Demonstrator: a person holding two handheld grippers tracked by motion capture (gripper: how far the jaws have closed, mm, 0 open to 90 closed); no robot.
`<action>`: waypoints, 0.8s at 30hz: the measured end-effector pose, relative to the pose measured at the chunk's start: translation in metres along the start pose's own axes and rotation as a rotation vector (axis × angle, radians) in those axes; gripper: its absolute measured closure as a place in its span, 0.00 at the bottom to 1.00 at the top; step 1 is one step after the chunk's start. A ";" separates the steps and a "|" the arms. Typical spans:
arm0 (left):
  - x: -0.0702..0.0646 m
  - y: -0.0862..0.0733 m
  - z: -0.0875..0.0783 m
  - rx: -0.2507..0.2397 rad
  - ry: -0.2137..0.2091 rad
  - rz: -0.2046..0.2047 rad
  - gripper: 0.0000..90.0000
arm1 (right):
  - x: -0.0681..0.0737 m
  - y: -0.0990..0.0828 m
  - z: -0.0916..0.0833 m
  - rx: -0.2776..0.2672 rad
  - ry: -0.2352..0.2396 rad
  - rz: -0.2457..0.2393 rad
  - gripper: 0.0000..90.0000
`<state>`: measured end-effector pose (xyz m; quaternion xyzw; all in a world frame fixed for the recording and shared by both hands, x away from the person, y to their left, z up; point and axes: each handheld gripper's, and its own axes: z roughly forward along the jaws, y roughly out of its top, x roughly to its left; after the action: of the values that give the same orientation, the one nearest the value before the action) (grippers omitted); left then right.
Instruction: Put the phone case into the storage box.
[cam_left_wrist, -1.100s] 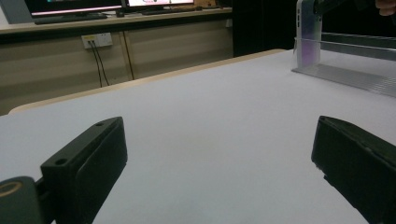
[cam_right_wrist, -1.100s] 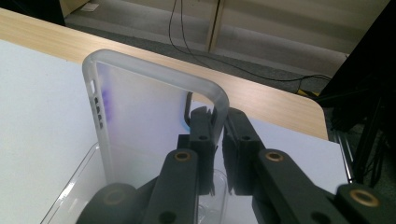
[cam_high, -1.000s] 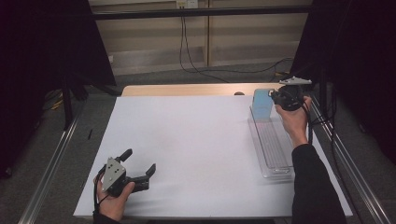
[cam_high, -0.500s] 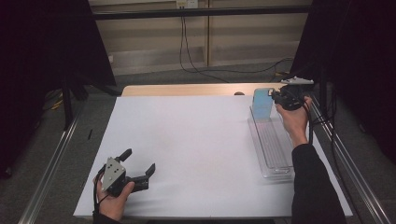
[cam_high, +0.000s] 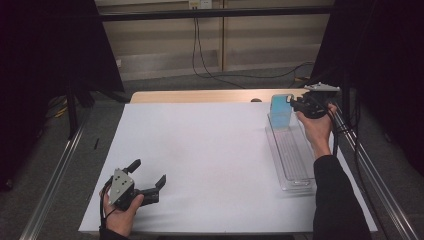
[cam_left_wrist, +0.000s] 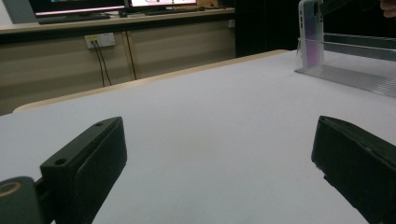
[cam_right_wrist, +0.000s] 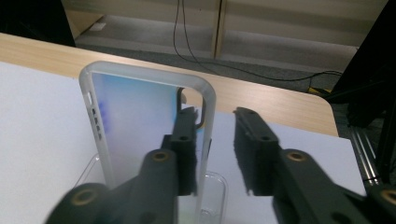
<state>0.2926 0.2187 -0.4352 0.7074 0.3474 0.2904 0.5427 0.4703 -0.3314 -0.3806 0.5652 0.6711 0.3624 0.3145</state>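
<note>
A translucent phone case (cam_high: 281, 111), tinted blue to violet, stands upright at the far end of a clear ribbed rack (cam_high: 292, 160). My right gripper (cam_high: 295, 104) is held at the case's right edge. In the right gripper view its jaws (cam_right_wrist: 215, 116) have just been opening. The case's edge (cam_right_wrist: 205, 121) lies between them against the left jaw, with a gap to the right jaw. My left gripper (cam_high: 148, 171) rests open and empty on the white sheet near the front left. From the left gripper view (cam_left_wrist: 219, 140) the case (cam_left_wrist: 310, 35) and rack (cam_left_wrist: 355, 77) appear far off.
A white sheet (cam_high: 210, 150) covers the table, with a bare wooden strip (cam_high: 200, 96) along its far edge. Metal rails (cam_high: 55, 170) run along both sides. Cables hang on the wall behind.
</note>
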 end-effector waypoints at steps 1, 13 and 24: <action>0.000 0.000 0.000 0.000 0.004 -0.001 0.04 | 0.000 0.000 0.000 0.001 0.002 -0.001 0.74; 0.002 0.000 0.002 -0.001 0.015 -0.003 0.04 | -0.003 -0.002 -0.004 -0.026 0.021 0.030 0.41; 0.002 0.001 0.009 0.009 0.022 -0.012 0.04 | -0.008 -0.004 -0.003 -0.042 0.038 0.073 0.07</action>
<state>0.3007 0.2147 -0.4367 0.7043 0.3590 0.2934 0.5375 0.4670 -0.3397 -0.3825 0.5756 0.6481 0.3981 0.3002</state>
